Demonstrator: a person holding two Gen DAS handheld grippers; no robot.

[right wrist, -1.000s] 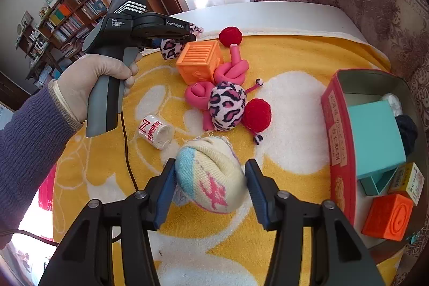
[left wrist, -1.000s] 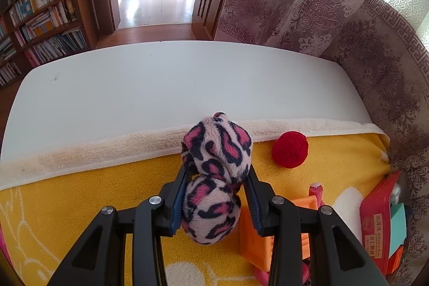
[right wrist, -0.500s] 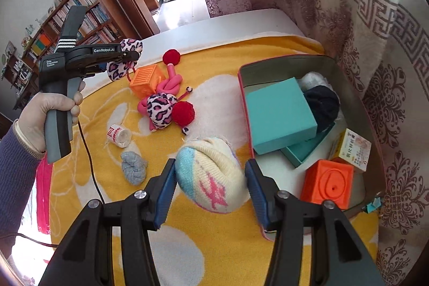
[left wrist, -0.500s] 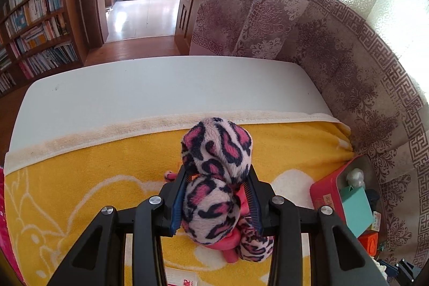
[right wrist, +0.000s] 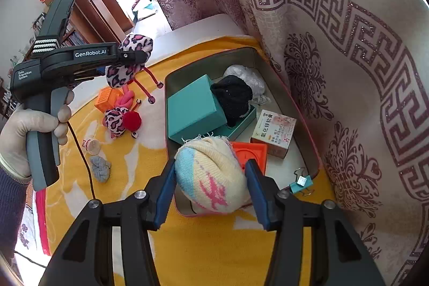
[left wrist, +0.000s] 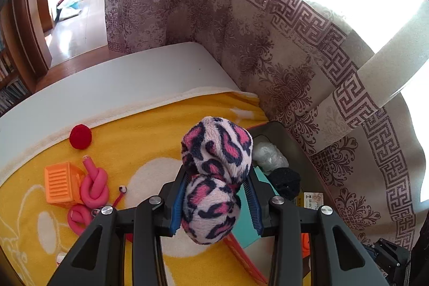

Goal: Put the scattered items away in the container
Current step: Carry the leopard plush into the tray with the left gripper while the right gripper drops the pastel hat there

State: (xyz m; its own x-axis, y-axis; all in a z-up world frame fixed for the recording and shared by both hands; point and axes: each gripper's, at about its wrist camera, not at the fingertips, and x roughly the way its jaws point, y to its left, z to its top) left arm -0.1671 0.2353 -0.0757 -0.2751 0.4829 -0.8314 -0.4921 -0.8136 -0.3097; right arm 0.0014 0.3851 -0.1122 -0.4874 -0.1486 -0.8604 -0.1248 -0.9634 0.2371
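Observation:
My left gripper (left wrist: 214,201) is shut on a pink leopard-print plush toy (left wrist: 217,165) and holds it in the air near the left rim of the red-walled container (right wrist: 308,130); it also shows in the right wrist view (right wrist: 128,59). My right gripper (right wrist: 211,192) is shut on a cream, blue and pink knit hat (right wrist: 211,176), held over the container's near end. The container holds a teal box (right wrist: 194,109), a black knit item (right wrist: 233,95), a white bundle (right wrist: 245,73), an orange block (right wrist: 252,152) and a small printed carton (right wrist: 276,132).
On the yellow blanket (right wrist: 209,245) lie an orange crate (left wrist: 60,185), a pink knotted tube (left wrist: 93,185), a red pom-pom (left wrist: 80,137), a second leopard plush (right wrist: 116,119), a tape roll (right wrist: 91,145) and a grey scrunchie (right wrist: 100,168). A curtain (right wrist: 335,58) hangs close behind the container. A binder clip (right wrist: 301,182) lies by its corner.
Both grippers have moved right toward the container with their loads. The left lifted the leopard plush off the blanket; the right carried the hat over the container's near end.

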